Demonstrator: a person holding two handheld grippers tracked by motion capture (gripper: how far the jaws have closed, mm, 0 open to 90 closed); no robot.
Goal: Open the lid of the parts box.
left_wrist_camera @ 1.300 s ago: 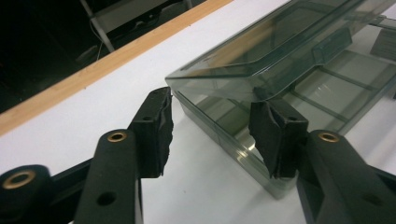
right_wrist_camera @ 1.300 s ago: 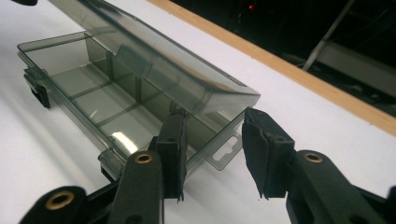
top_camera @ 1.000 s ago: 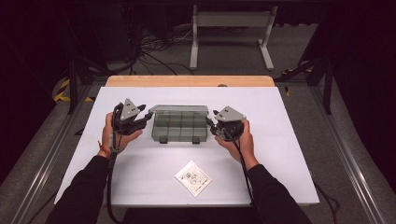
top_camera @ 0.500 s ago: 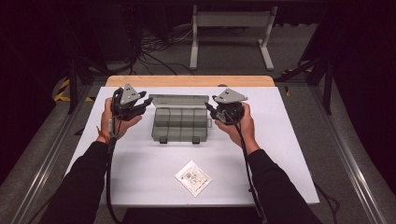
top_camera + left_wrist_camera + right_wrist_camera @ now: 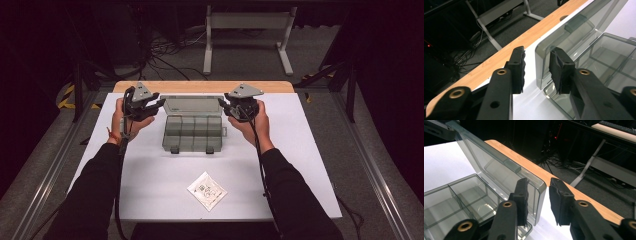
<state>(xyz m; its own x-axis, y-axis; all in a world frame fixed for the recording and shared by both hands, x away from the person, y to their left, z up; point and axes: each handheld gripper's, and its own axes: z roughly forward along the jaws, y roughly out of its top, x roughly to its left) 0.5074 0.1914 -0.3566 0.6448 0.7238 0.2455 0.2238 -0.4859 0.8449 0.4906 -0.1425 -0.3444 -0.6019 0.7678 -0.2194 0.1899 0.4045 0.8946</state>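
Presently, findings as follows.

Item under work: clear compartment box, resting at the middle of the white tabletop, far half.

Lid: raised along the back edge of the box, tilted rearward toward the wooden edge strip.

Left gripper: at the lid's left end. In the left gripper view the jaws stand narrowly apart with the lid corner between them; one pad lies against or just beside the plastic, the other clear of it. No firm clamp evident.

Right gripper: at the lid's right end. In the right gripper view the jaws are likewise narrowly apart, straddling the lid corner; contact cannot be confirmed.

Compartments: empty as far as visible.

Other item: small packet lying flat near the front edge, well apart from the box.

Step in hand (judgement): opening the lid, both ends guided together; lid up, nothing loaded.

Next move (judgement): ease the lid fully back to a stable rest, release evenly, then attend to the packet.
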